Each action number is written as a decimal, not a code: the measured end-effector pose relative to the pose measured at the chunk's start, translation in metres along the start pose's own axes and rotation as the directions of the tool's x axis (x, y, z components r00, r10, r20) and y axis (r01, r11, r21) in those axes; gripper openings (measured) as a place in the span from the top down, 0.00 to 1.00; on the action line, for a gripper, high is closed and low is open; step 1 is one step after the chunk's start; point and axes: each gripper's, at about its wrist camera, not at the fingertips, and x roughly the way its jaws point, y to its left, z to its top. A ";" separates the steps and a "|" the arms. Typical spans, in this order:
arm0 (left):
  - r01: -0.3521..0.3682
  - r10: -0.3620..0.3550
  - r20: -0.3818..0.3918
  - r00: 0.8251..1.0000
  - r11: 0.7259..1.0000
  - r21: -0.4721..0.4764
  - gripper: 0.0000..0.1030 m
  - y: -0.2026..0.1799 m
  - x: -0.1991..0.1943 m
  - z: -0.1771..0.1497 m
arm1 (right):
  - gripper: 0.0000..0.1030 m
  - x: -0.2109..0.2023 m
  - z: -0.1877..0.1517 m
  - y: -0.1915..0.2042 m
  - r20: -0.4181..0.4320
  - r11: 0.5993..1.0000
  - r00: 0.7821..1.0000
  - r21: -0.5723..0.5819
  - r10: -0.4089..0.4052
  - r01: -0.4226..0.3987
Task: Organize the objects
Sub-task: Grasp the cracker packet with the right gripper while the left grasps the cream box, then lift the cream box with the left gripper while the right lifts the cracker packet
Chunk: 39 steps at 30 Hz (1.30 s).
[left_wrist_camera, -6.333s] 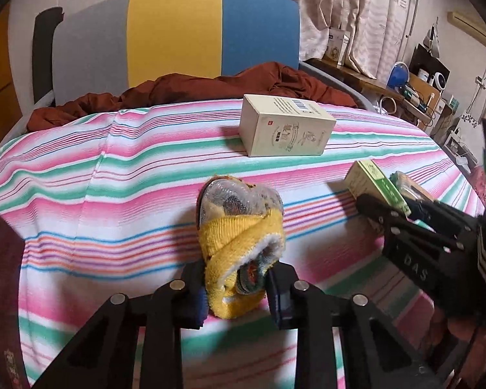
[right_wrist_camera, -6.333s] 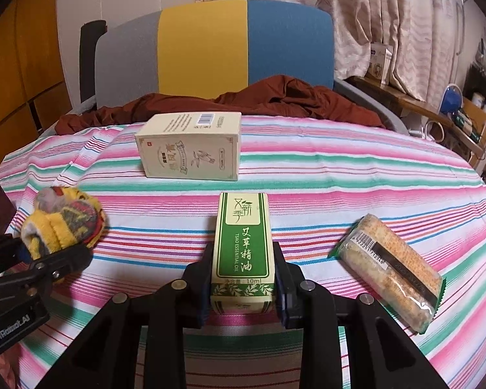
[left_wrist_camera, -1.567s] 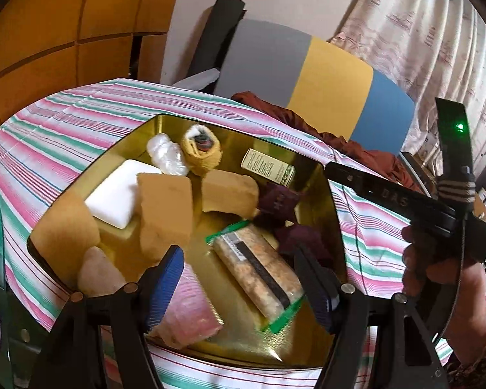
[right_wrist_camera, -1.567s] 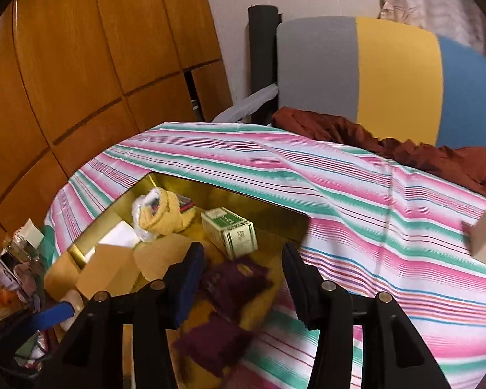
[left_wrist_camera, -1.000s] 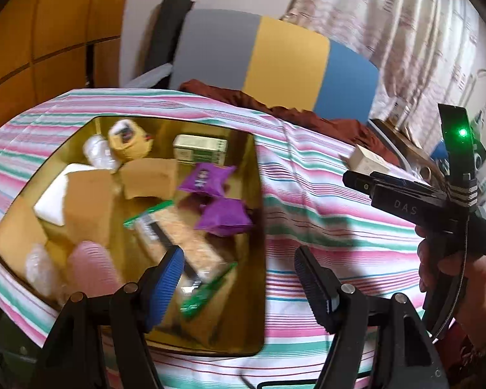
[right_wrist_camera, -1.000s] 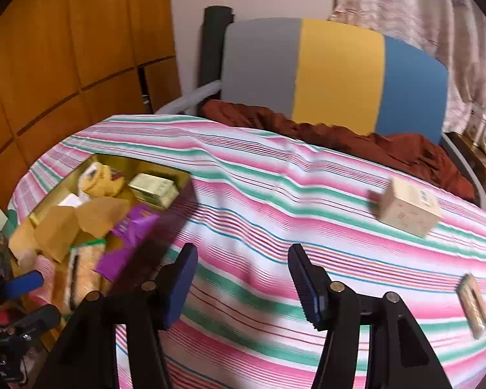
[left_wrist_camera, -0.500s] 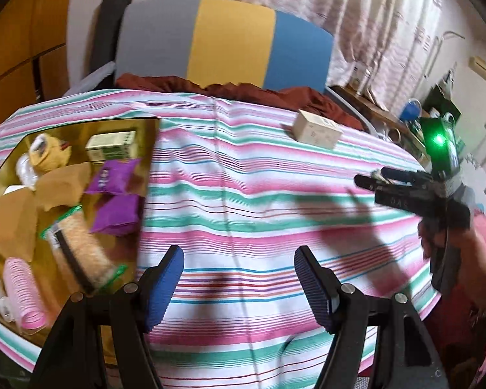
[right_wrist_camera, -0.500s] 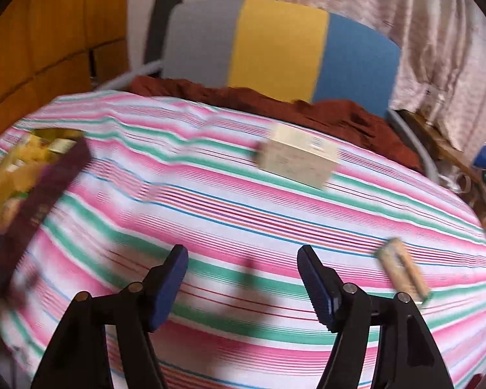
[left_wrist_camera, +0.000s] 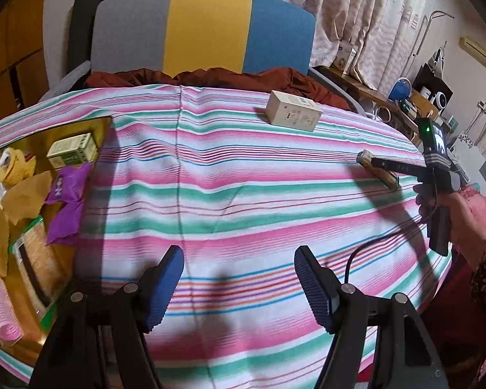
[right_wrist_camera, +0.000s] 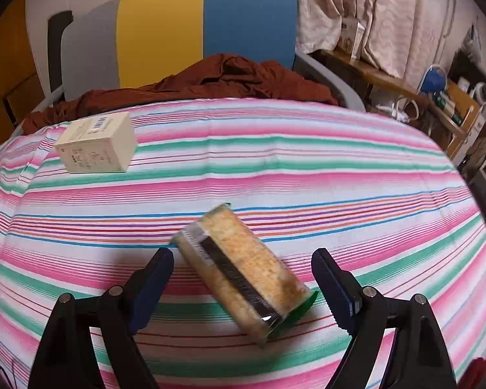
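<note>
While the jaws of the right tool (right_wrist_camera: 241, 270) are opening, the wrapped cracker pack (right_wrist_camera: 243, 272) lies diagonally between them on the striped cloth (right_wrist_camera: 275, 168), untouched by either ribbed blue pad. The left tool (left_wrist_camera: 239, 272) is held wide open over bare cloth with nothing between its jaws.

A poor grasp is judged the main risk: the pack sits skewed to the pads, so a closure across its corners could twist it or let the glossy film slide out. Too firm a squeeze could crush the crumbly, golden contents, since the clear wrapper with its green end seal offers no stiffness. The soft, slightly creased cloth could also be pinched up with the pack if the pads come down too low.

A cream cardboard box (right_wrist_camera: 97, 142), rigid and flat-faced, rests well apart toward the far edge and would be gripped more easily. The gold tray (left_wrist_camera: 103, 123), seen at the left in the left wrist view, is already crowded with purple sachets (left_wrist_camera: 66, 188), a green carton (left_wrist_camera: 73, 149) and a similar cracker pack (left_wrist_camera: 35, 259), so a dropped item could land on top of others.
</note>
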 end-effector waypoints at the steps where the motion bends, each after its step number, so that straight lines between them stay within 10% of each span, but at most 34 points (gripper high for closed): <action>1: 0.000 0.000 0.000 1.000 1.000 0.002 0.30 -0.002 0.002 0.002 | 0.15 0.003 0.000 0.000 -0.003 1.000 1.000 -0.001 0.009 -0.009; 10: 0.025 -0.026 0.026 0.999 0.999 0.026 0.30 -0.034 0.020 0.037 | 0.49 0.019 -0.003 0.013 -0.089 0.996 0.994 -0.050 0.063 -0.067; 31: 0.008 -0.010 0.040 0.999 0.998 0.054 0.29 -0.072 0.172 0.182 | 0.52 0.011 -0.006 0.022 -0.213 0.995 0.972 0.030 0.100 -0.096; 39: 0.247 -0.244 -0.037 0.969 0.955 0.162 0.29 -0.104 0.180 0.169 | 0.52 0.009 -0.005 0.020 -0.219 0.993 0.969 0.041 0.117 -0.110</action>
